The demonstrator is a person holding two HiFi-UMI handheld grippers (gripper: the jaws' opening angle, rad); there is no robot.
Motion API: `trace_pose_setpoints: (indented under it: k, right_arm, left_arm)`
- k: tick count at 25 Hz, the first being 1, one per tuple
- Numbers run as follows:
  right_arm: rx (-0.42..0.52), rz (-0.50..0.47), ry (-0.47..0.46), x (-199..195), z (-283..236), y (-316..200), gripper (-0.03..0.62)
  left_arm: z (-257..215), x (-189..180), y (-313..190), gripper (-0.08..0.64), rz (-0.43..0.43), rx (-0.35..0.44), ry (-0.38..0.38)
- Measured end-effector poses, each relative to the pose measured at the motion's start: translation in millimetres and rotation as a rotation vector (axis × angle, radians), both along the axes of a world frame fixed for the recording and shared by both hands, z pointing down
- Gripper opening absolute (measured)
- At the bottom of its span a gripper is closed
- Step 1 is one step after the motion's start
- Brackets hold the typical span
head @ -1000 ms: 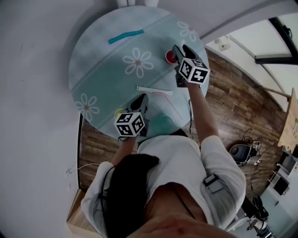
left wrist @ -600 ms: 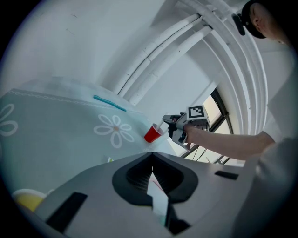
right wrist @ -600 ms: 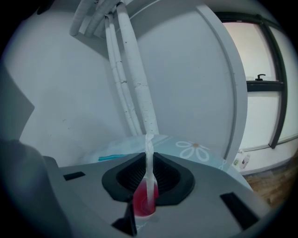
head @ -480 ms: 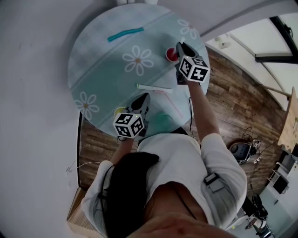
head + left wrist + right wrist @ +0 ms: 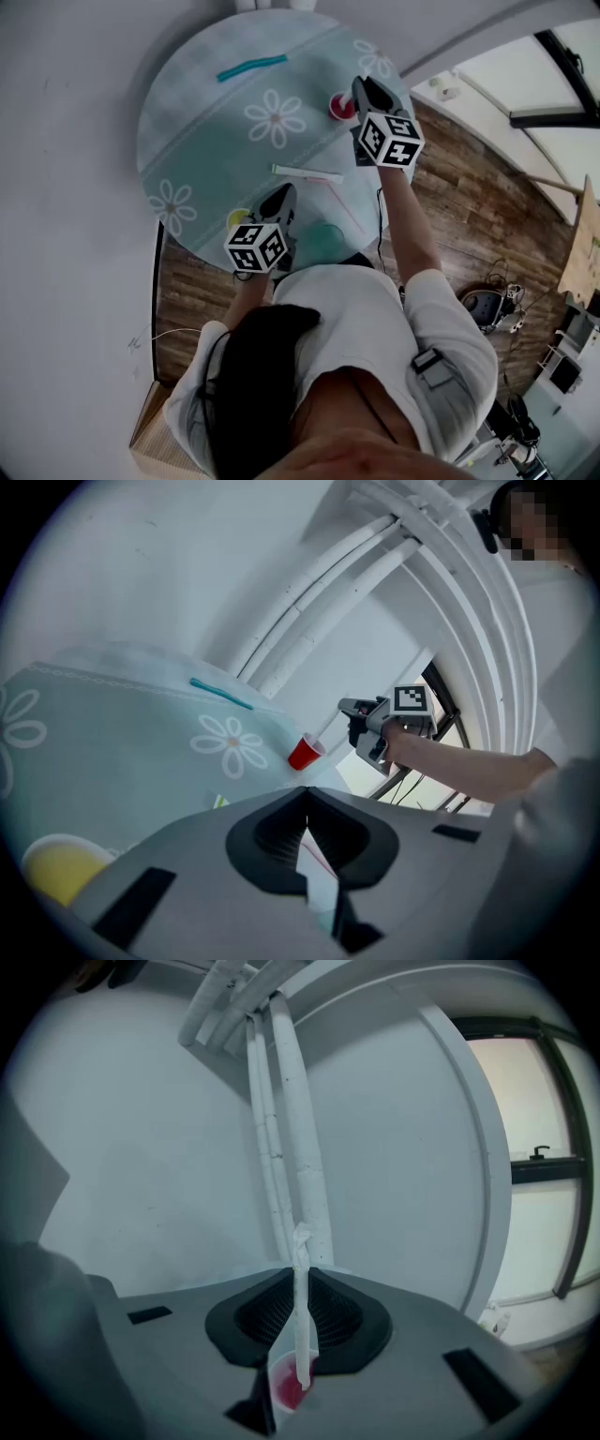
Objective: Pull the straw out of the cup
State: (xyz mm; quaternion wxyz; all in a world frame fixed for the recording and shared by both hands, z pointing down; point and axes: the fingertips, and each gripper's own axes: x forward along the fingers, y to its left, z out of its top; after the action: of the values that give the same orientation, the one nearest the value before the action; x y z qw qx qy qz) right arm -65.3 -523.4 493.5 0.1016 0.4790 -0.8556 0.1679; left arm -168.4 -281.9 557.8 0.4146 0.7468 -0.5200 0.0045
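A round bench (image 5: 197, 122) under a smooth teal cloth printed with white daisies carried a small red plastic cup (image 5: 339, 108), tapered and glossy, near its rim at 2 o'clock in the head view. The thin white paper-wrapped straw (image 5: 300, 1316), matte, with a crumpled twist at its top, stood almost upright in the right gripper view. Its long axis ran from 12 to 6 o'clock, the twisted end at 12 and the lower end at 6, hanging over the cup's red inside. From the left gripper view the same straw leaned from the cup's mouth toward 1 o'clock. The right gripper (image 5: 300, 1274) had just been closing, and its dark ribbed jaws pinched the straw between them, the twist poking out past the tips and the rest trailing below. The left gripper (image 5: 305, 794), at 6 o'clock on the bench, had its jaws pressed together with nothing pinched. A rounded yellow cup (image 5: 236, 218) sat just at its 9 o'clock. A flat teal straw (image 5: 253, 67) lay well apart near the bench's 12 o'clock edge.
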Motion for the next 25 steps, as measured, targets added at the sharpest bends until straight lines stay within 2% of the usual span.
trace_pose_setpoints:
  k: [6,10,14,25]
  right_arm:
    - [0.137,-0.034,-0.046,3.0,-53.9,28.3,0.061]
    - [0.182,-0.042,-0.098,14.3,-83.8,50.5,0.061]
    - [0.226,-0.062,-0.104,28.2,-105.1,79.9,0.061]
    - [0.158,-0.01,-0.109,71.2,-90.2,137.5,0.061]
  left_arm:
    - [-1.1,1.1,9.5,0.009,-0.018,0.011,-0.014]
    - [-4.5,-1.0,14.8,0.009,-0.03,0.028,-0.028]
    - [-8.7,-3.5,20.6,0.009,-0.046,0.043,-0.042]
    - [-15.6,2.2,43.1,0.009,-0.039,0.056,-0.068]
